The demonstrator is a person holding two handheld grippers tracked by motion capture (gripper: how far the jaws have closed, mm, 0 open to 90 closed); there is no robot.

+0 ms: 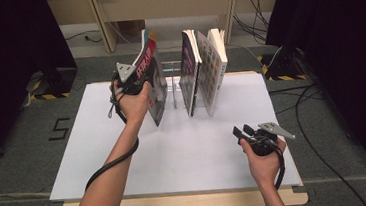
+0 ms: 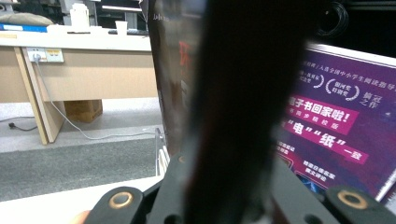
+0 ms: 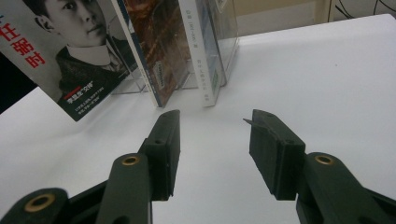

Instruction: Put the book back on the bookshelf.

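The left claw [image 1: 141,81] is pinching the tilted book [image 1: 153,85] left of the clear rack [image 1: 173,86] on the table [image 1: 175,154]. It might slip and bump the 2 standing books [image 1: 203,71]. The right claw [image 1: 242,130] is waiting open, near right.

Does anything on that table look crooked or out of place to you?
Yes. The red-and-black portrait-cover book, clamped in the left hand-held gripper, leans well off upright, its bottom corner toward the white table, while the purple-cover book and patterned-cover book stand nearly upright at the clear rack.
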